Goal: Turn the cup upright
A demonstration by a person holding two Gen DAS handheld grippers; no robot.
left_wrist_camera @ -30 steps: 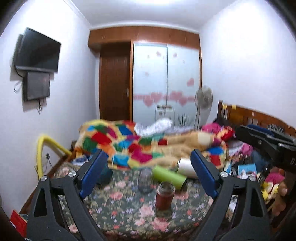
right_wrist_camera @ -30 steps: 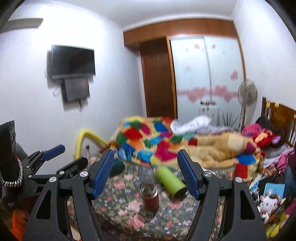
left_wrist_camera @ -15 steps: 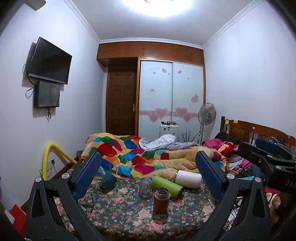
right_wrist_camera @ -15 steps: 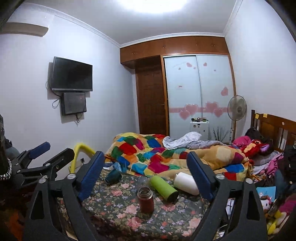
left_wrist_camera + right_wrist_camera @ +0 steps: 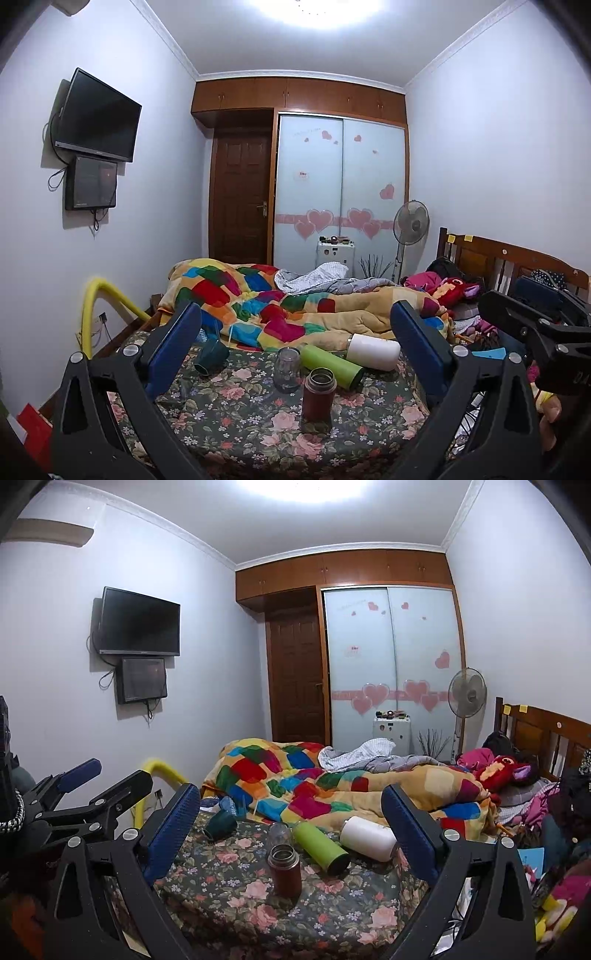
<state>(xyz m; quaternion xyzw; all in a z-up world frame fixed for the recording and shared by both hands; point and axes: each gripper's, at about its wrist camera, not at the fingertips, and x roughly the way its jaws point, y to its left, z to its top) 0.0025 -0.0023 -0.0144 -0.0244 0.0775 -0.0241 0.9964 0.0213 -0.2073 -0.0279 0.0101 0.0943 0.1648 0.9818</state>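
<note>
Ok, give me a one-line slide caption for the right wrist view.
Open right gripper facing a floral bedspread with an upright brown flask, green bottle, white bottle and dark green cup lying tipped.

Green cup (image 5: 331, 365), floral sheet (image 5: 236, 413), patchwork quilt (image 5: 258, 299)

Only "DA" reads, on the right tool (image 5: 535, 332).

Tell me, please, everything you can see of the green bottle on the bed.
The green bottle is a lime cylinder with a dark cap end, smooth like coated metal. It lies on its side on the floral bedspread, cap end toward the camera, between the upright clear glass and the toppled white bottle. Nothing grips it.
</note>
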